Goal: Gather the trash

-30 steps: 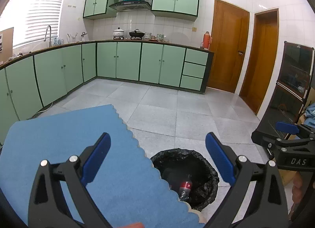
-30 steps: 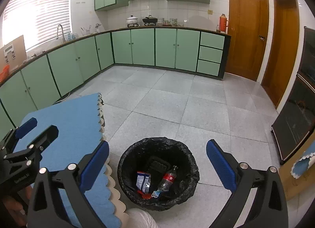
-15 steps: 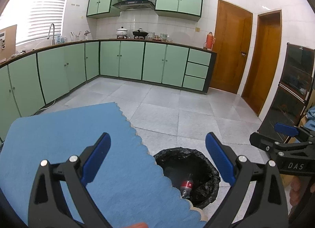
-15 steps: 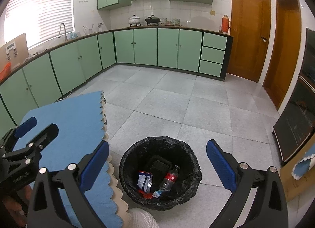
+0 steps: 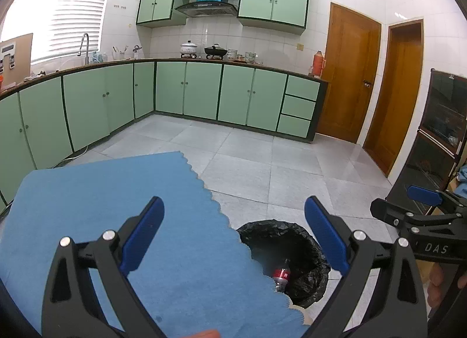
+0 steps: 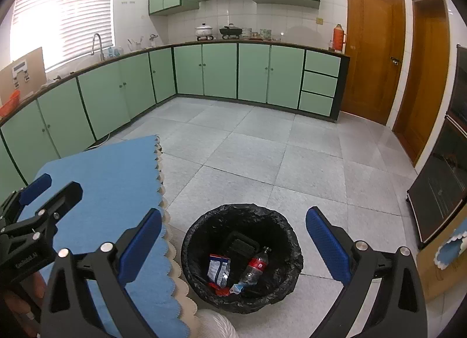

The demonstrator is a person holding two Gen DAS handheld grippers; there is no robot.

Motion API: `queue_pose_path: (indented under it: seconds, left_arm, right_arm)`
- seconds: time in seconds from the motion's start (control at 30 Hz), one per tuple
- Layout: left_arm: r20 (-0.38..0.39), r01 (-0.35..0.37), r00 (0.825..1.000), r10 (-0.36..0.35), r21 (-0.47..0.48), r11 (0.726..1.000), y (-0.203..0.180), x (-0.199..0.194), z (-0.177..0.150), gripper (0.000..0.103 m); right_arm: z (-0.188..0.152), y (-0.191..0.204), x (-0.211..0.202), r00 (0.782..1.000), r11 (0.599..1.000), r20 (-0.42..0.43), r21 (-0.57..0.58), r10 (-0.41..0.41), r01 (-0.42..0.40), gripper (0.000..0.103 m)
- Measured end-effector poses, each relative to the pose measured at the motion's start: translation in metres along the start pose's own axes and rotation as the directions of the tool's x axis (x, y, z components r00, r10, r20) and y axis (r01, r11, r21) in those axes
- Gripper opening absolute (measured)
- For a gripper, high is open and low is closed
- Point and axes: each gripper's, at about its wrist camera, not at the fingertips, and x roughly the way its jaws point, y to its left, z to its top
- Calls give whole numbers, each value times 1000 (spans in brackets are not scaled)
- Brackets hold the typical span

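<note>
Both hand-held grippers hang spread and empty: left hand-held gripper over the blue-covered desk, right hand-held gripper nearer the black-lined trash bin at lower centre, where a cola bottle lies pointing upper right beside a snack packet.

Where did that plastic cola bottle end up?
In the right wrist view, the cola bottle lies inside the black-lined trash bin on the floor, right of a snack packet.
</note>
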Motion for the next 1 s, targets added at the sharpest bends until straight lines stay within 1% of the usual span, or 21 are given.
queue_pose_path:
  seconds: [1.0]
  left_arm:
    - [6, -20, 1000, 20, 3, 1000, 8, -7, 0, 94]
  right_arm:
    - [4, 6, 1, 1000, 1000, 2, -1, 3, -3, 97]
